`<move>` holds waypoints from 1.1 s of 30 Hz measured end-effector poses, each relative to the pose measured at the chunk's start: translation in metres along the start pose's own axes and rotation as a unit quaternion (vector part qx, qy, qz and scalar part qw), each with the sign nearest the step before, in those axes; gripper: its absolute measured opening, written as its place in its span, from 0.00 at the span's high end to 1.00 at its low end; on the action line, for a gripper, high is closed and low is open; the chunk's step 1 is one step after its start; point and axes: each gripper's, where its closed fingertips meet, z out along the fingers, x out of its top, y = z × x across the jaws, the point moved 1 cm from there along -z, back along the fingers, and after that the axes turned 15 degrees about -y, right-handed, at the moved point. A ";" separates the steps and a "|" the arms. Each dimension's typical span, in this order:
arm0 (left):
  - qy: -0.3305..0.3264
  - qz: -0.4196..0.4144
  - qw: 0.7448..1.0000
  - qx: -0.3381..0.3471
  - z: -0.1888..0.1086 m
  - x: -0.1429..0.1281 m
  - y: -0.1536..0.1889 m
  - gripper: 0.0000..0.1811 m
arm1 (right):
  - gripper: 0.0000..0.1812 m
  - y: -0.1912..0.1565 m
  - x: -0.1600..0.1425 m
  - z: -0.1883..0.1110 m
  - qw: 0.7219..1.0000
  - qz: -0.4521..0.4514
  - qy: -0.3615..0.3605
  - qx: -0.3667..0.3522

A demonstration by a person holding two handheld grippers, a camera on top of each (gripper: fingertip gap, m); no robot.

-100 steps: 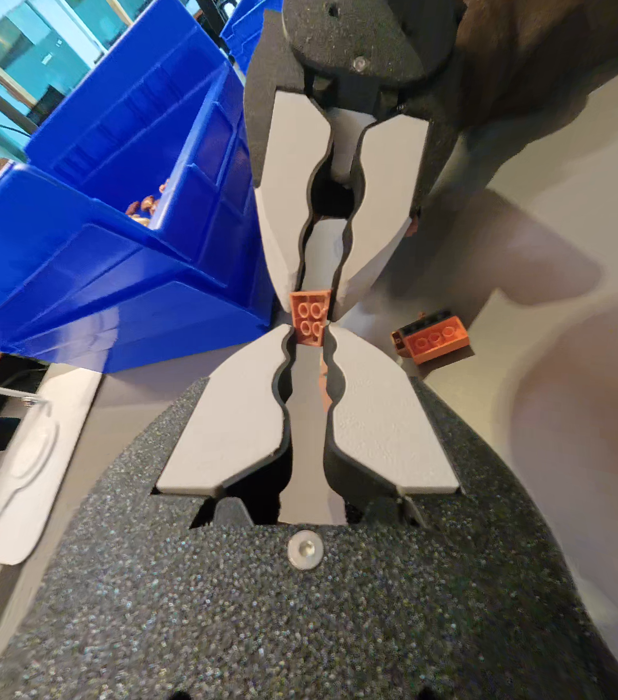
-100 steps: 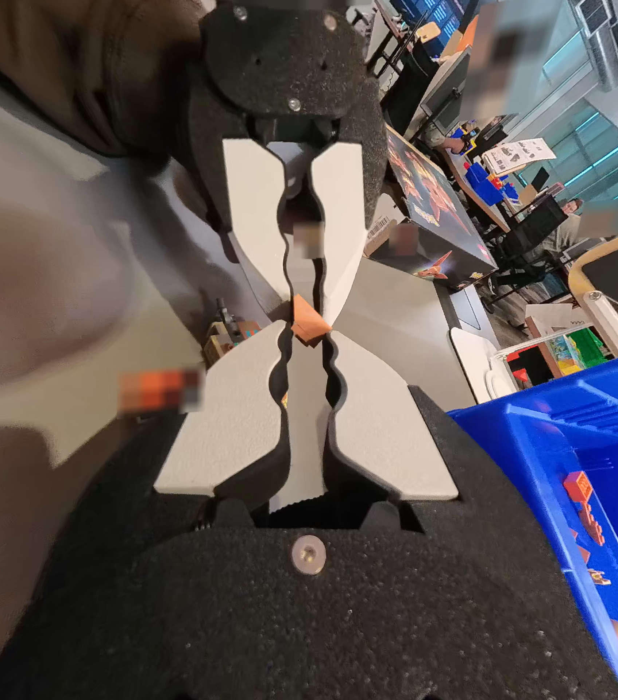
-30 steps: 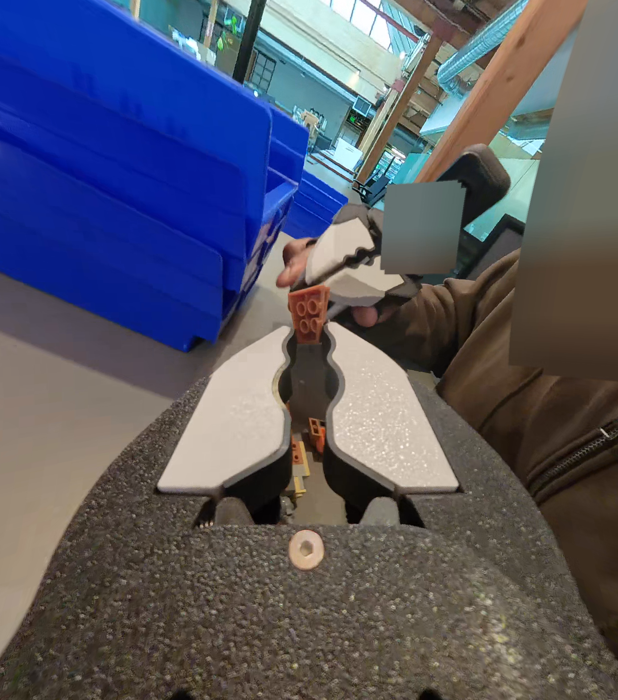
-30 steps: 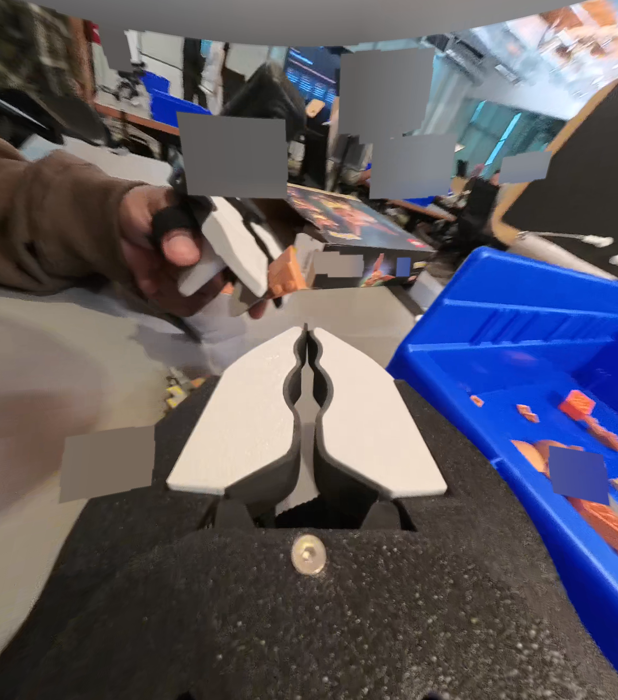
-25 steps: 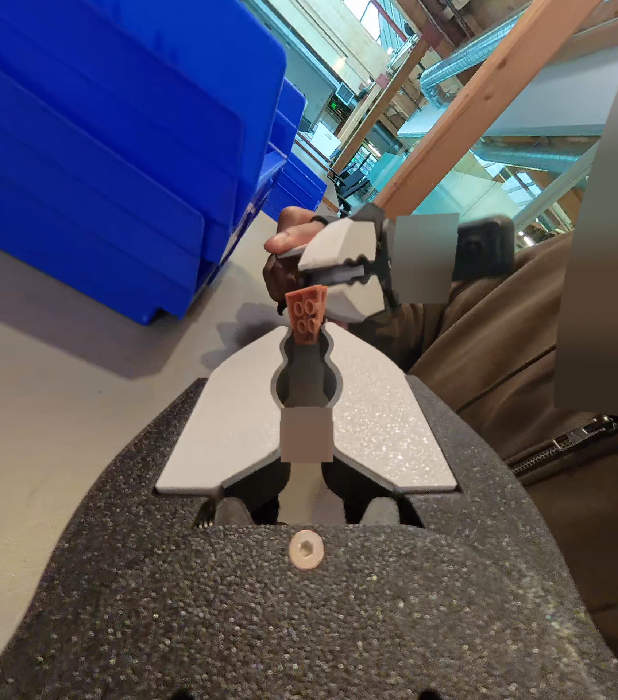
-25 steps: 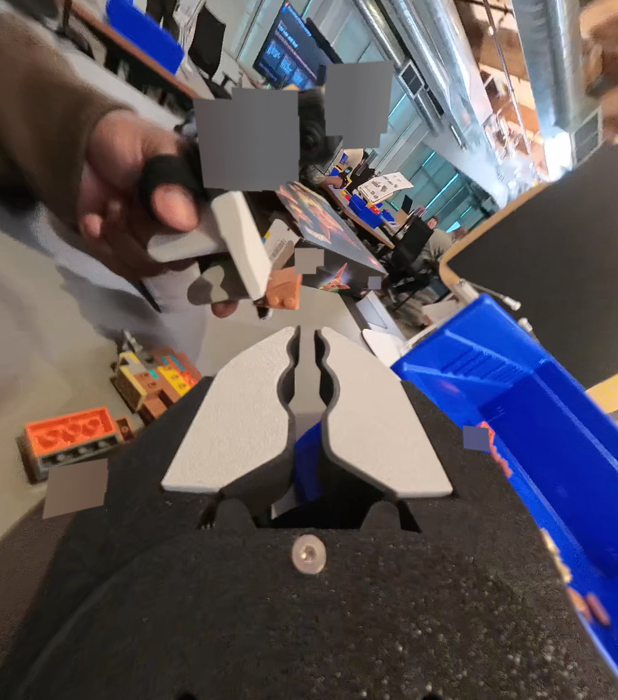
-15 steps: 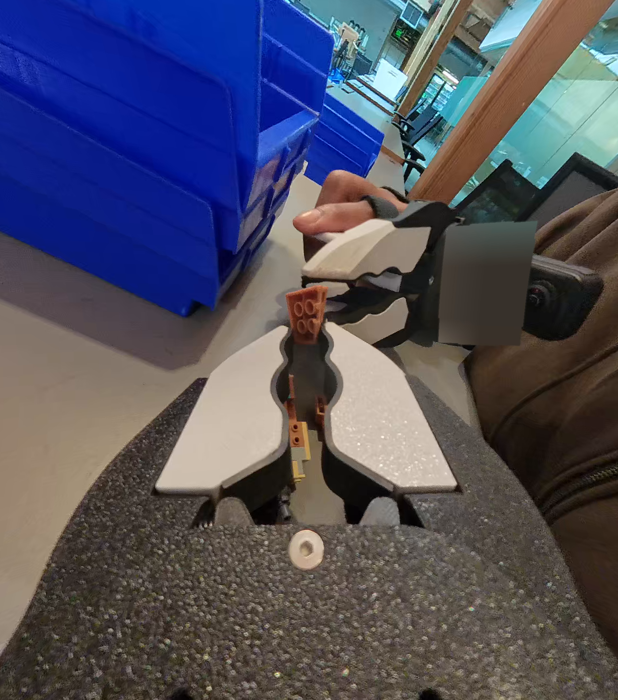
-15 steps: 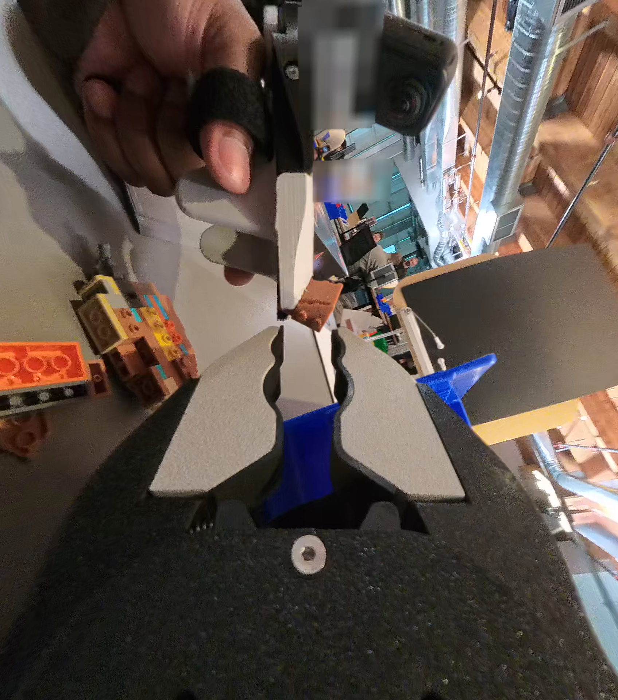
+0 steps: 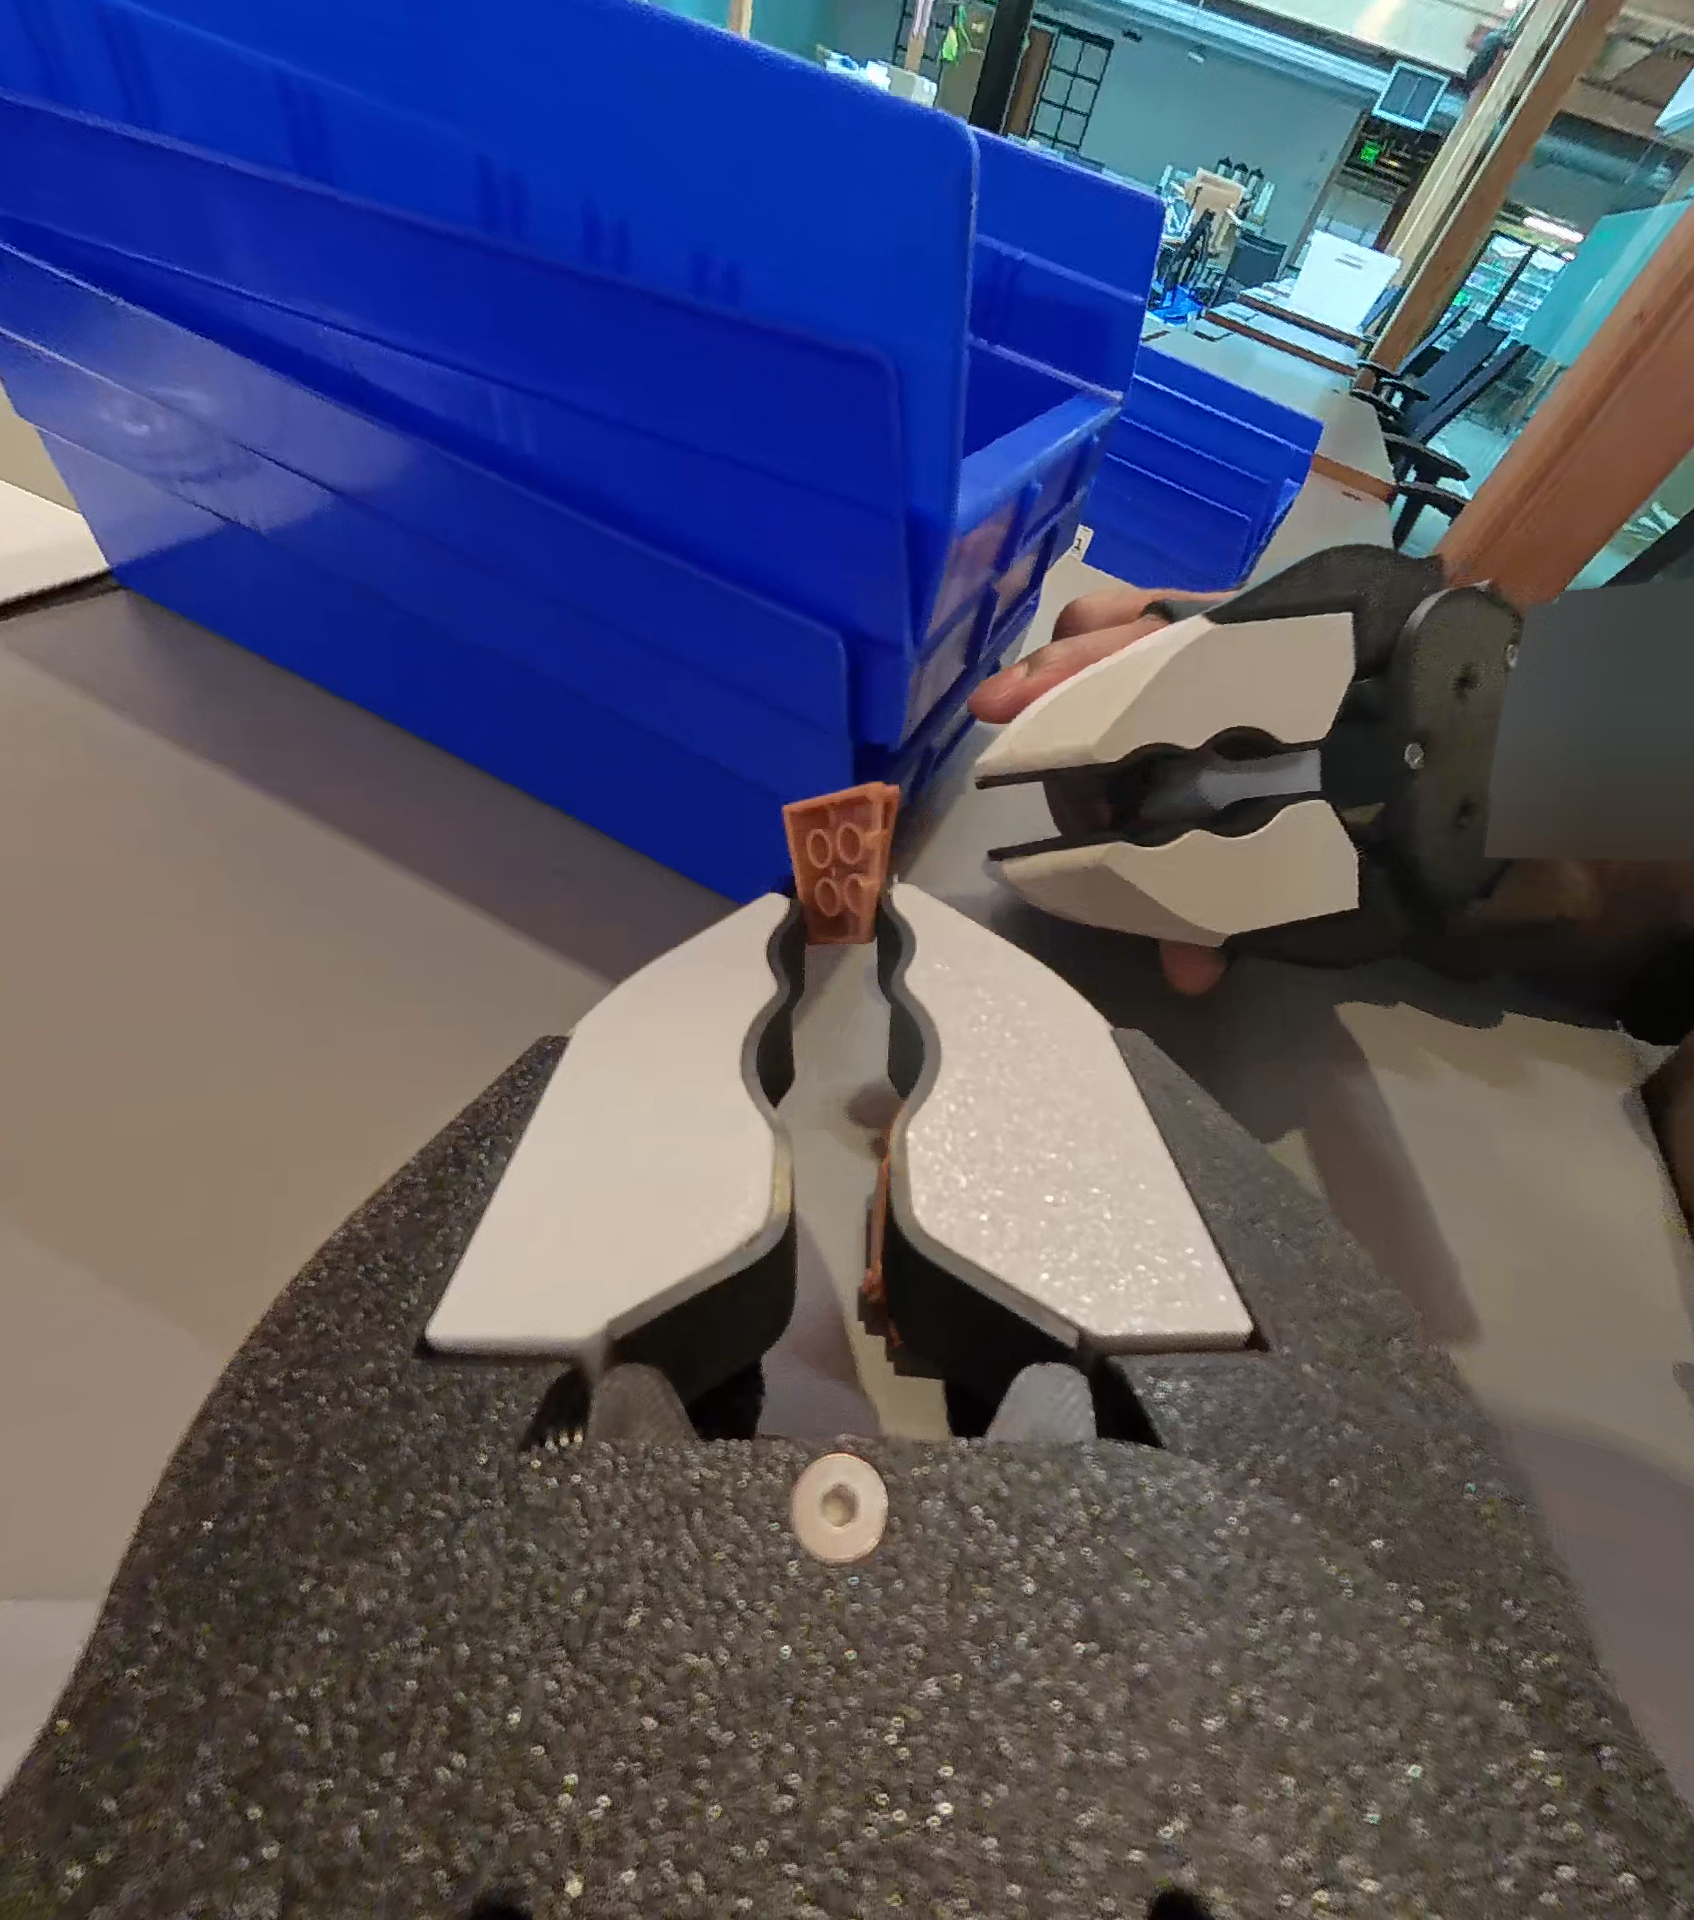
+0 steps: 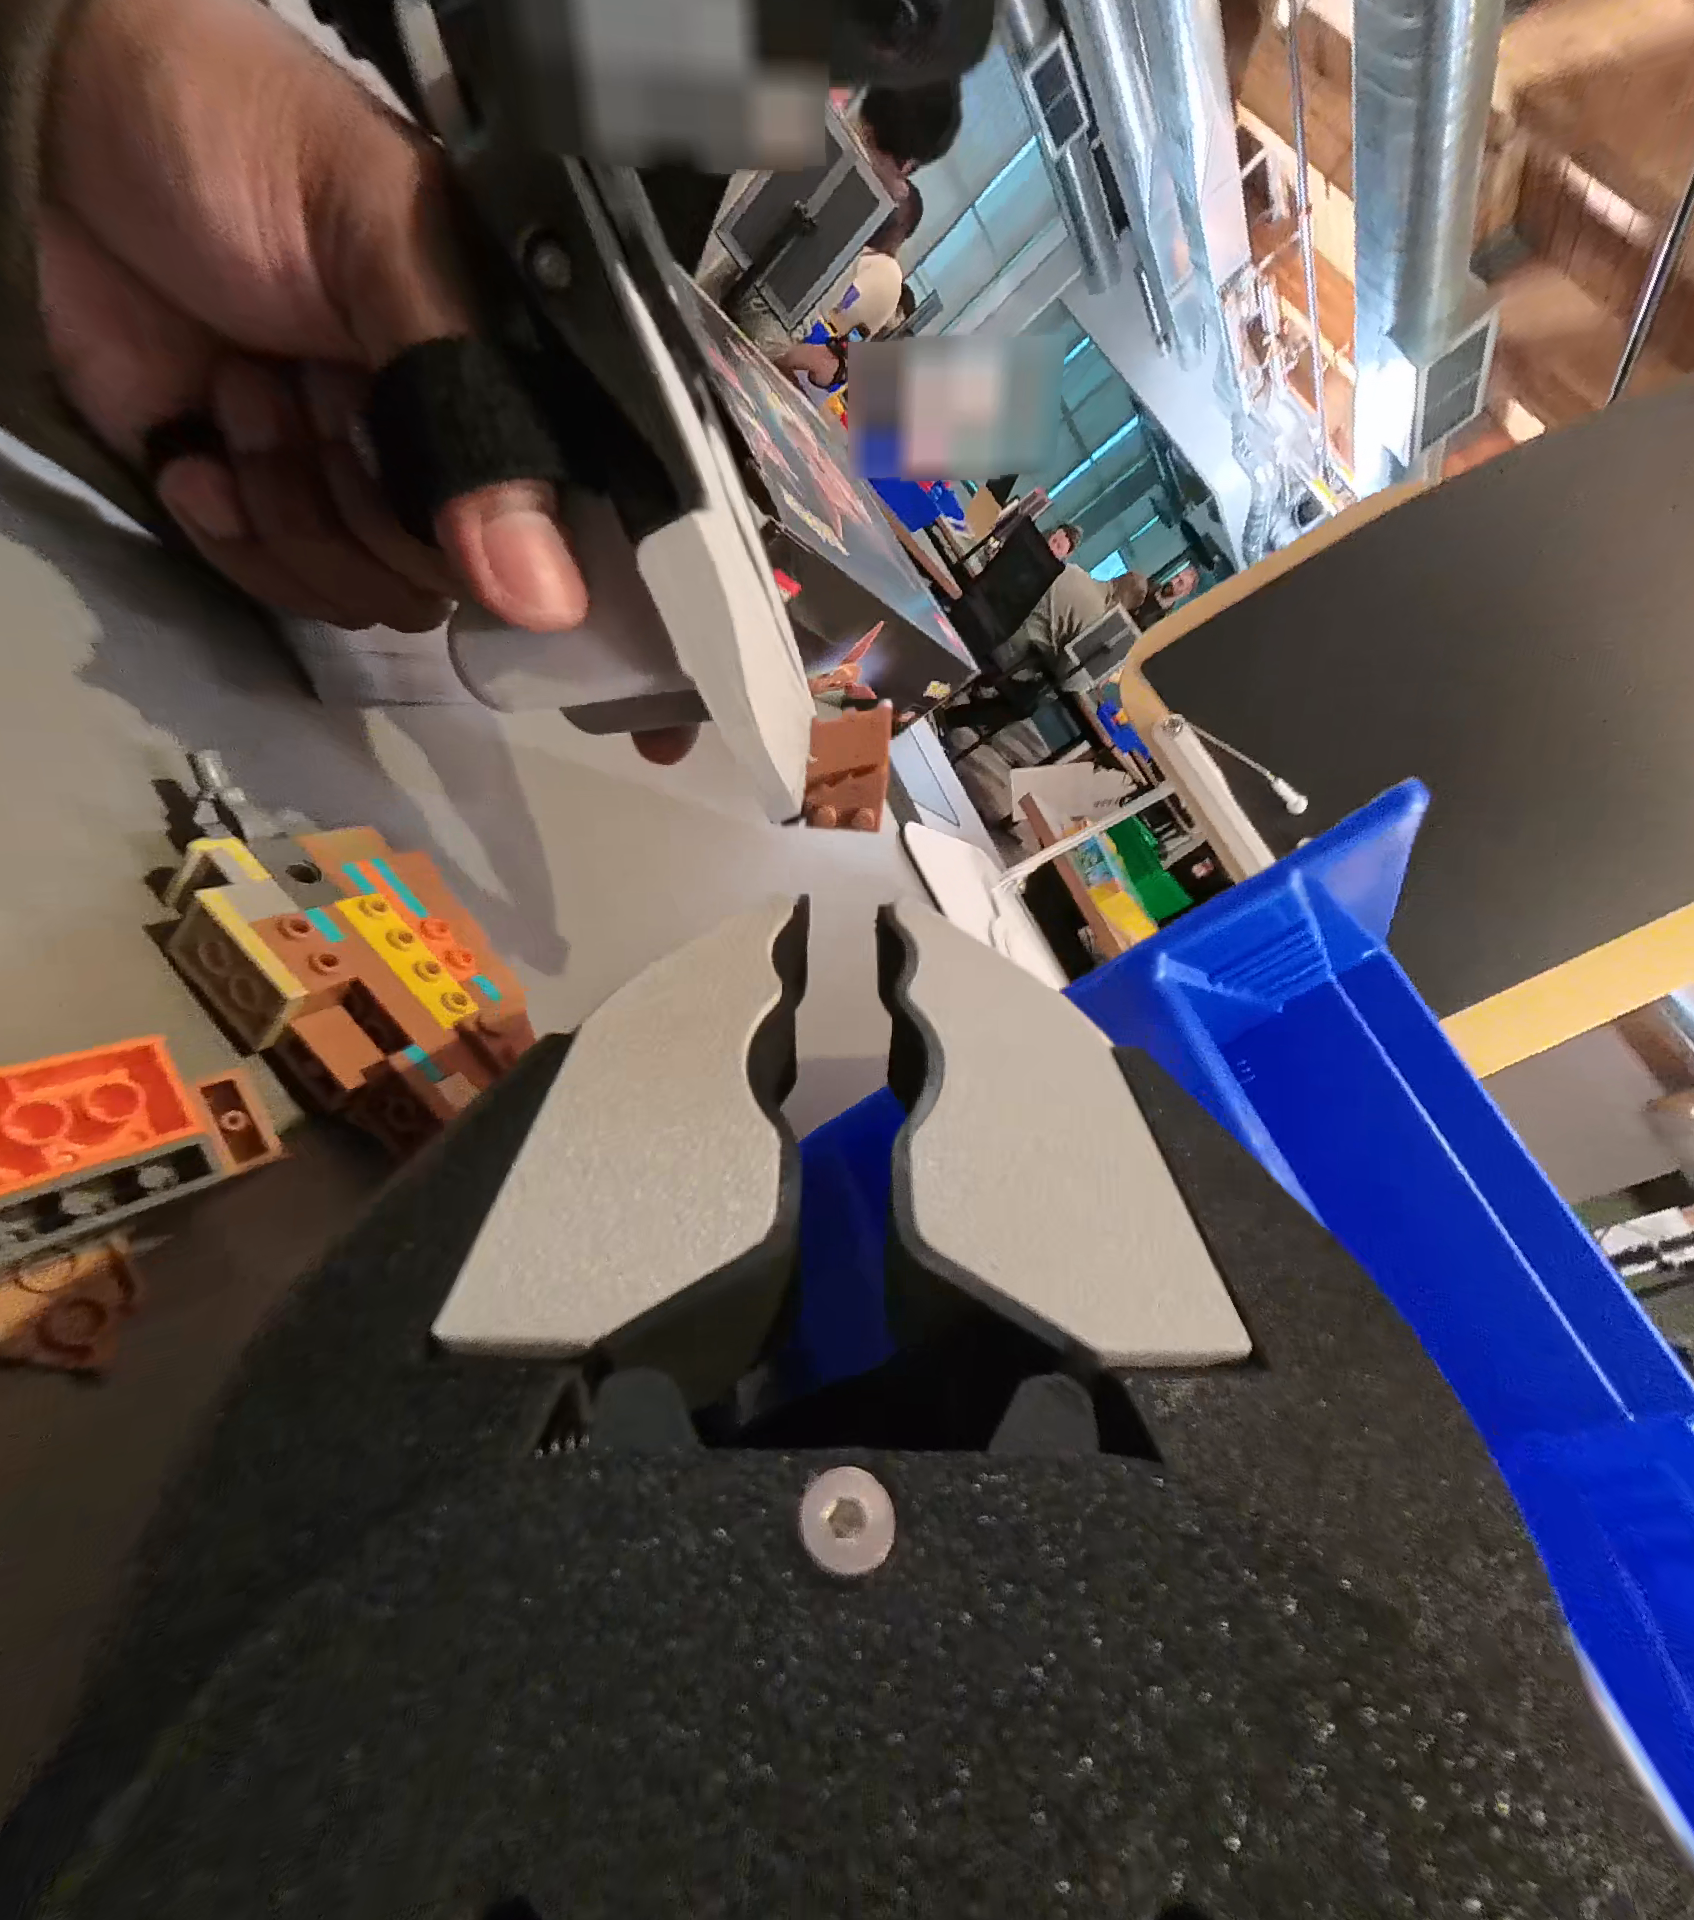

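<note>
Currently left tool (image 9: 841, 902) pinches a brown brick (image 9: 844, 864) by its lower end, studs showing, above the desk (image 9: 199, 935) beside the blue bins (image 9: 510, 436). Right tool (image 10: 841, 920) is empty, parted slightly, near the brick model (image 10: 344, 977).

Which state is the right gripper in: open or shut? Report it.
Open. The right gripper shows a clear gap between its fingertips, nothing in it; the brown brick sits in the left gripper.

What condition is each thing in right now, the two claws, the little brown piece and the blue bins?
Left gripper: shut on the brown plate.
Brown plate: pinched upright, sticking out past the tips.
Right gripper: open, empty.
Blue bins: nested in a stack on the table.
Brick model: assembled, resting on the table.
</note>
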 end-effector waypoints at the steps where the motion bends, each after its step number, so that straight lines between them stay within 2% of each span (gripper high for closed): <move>1: 0.001 0.001 1.000 0.004 0.000 0.000 -0.002 0.93 | 0.93 0.001 -0.002 0.001 1.000 0.005 -0.004 0.000; 8: 0.021 0.003 0.999 0.026 -0.003 0.004 -0.007 0.93 | 0.93 0.001 -0.006 0.003 1.000 0.019 -0.012 0.001; 16: 0.032 0.044 0.996 0.065 -0.002 0.008 -0.006 0.93 | 0.92 0.000 0.000 -0.001 1.000 0.012 0.006 0.000; 22: 0.038 0.066 0.994 0.083 -0.003 0.011 -0.001 0.93 | 0.93 -0.006 0.000 -0.001 0.997 0.053 0.022 0.050; 33: 0.031 0.077 0.991 0.108 -0.004 0.011 -0.004 0.93 | 0.93 -0.006 -0.003 0.001 0.995 0.077 0.021 0.067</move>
